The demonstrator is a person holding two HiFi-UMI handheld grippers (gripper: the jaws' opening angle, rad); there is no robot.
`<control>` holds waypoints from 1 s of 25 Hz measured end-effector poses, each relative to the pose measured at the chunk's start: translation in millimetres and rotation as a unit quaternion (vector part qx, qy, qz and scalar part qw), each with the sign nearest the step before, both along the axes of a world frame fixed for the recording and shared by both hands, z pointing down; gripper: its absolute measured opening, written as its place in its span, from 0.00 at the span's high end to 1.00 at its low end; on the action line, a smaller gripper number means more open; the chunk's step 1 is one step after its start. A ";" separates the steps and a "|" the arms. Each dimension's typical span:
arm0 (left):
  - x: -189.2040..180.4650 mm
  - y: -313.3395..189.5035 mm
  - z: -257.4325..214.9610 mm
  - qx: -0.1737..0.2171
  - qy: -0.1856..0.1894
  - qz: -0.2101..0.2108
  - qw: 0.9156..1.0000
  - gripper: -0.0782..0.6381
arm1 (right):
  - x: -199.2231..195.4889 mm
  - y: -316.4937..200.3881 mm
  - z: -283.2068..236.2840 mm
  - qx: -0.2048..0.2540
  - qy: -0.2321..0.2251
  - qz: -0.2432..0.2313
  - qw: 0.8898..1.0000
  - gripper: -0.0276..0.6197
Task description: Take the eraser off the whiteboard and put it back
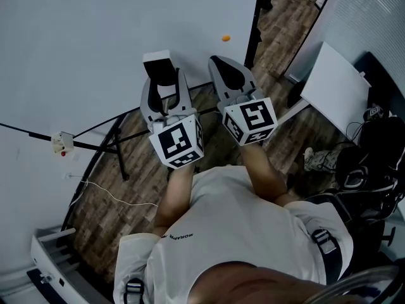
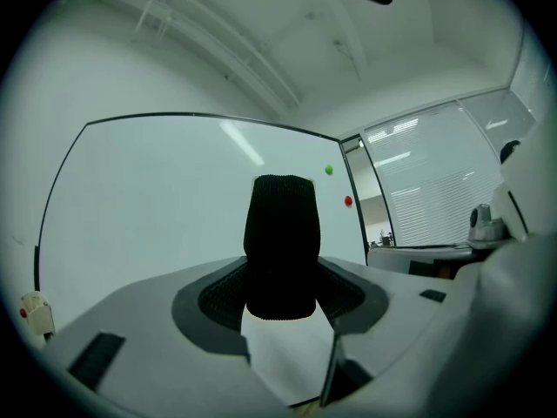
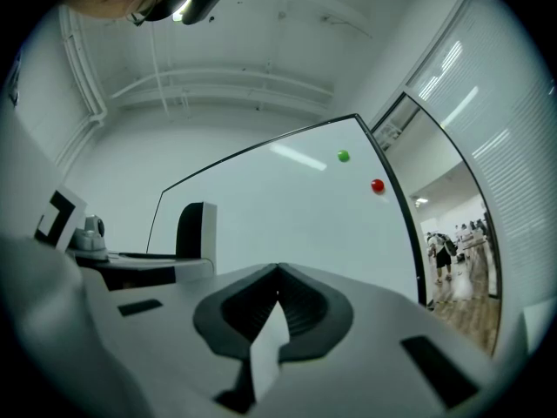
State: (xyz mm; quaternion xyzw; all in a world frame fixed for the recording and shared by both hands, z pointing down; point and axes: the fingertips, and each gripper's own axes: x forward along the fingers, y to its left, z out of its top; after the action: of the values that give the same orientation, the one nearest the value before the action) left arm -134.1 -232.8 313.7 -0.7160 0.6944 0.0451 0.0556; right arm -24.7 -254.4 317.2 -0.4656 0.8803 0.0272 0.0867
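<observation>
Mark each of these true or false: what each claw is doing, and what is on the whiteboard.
1. The left claw is clamped on the black-and-white block eraser. True.
2. The right claw is spread wide around a marker pen. False: its jaws are together with nothing between them.
3. A small round green magnet and a small round red magnet sit near one edge of the large white whiteboard. True.
4. The whiteboard is covered in writing. False: its surface shows blank, with only the magnets on it.
</observation>
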 end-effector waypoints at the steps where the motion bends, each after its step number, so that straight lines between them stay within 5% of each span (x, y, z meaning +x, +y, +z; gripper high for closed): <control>1: -0.3 0.1 -0.1 0.001 0.000 0.000 1.000 0.57 | -1.1 -0.5 0.9 -0.001 0.001 0.000 1.000 0.94; 25: -1.4 -2.8 1.4 0.008 0.009 0.008 1.000 0.57 | -4.1 -3.2 1.0 -0.002 0.003 0.002 1.000 0.94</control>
State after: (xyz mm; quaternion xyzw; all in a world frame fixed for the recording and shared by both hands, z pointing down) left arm -135.4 -235.6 315.2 -0.7209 0.6885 0.0577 0.0543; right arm -28.8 -257.5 318.2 -0.4674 0.8797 0.0265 0.0833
